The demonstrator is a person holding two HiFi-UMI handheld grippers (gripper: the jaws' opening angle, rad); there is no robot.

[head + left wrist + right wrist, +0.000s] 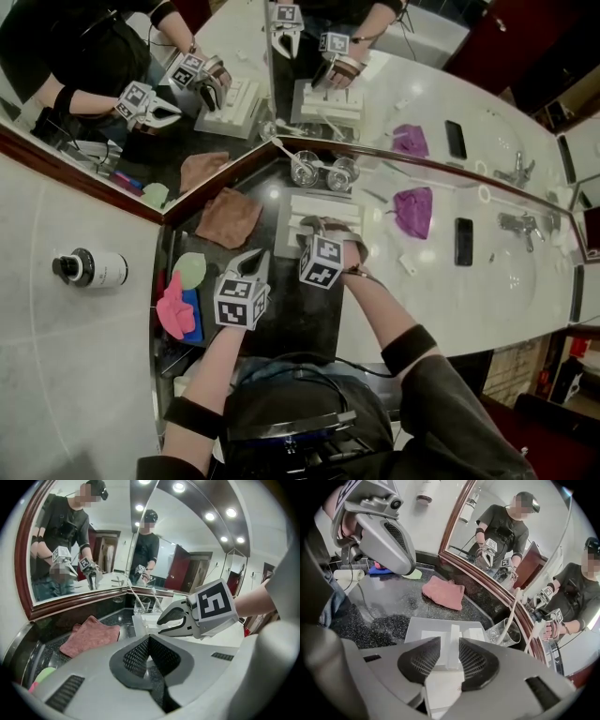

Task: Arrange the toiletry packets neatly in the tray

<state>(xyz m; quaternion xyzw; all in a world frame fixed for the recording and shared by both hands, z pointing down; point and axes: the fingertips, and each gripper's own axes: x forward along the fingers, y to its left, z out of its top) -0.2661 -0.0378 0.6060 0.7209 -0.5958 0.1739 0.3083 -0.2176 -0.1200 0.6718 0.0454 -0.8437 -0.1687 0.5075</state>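
— What colour's the desk (389, 616)?
— Black, speckled. The tray (417, 626) and packet (453, 651) are white, the cloth (228, 217) dusty pink.
— Your right tongs (451, 641)?
— Mine are grey, with black mesh pads (417, 660) and black-and-white marker squares.

The right hand-held gripper (317, 228) sits over the white tray (296, 210) — the left hand-held gripper (253, 261) hovers beside it, near a brown cloth (230, 217).

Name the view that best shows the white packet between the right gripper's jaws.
Right gripper view: the white packet stands on edge between the jaws, over the tray. In the head view the right gripper covers it; the left gripper view shows that gripper from the side, packet not discernible.
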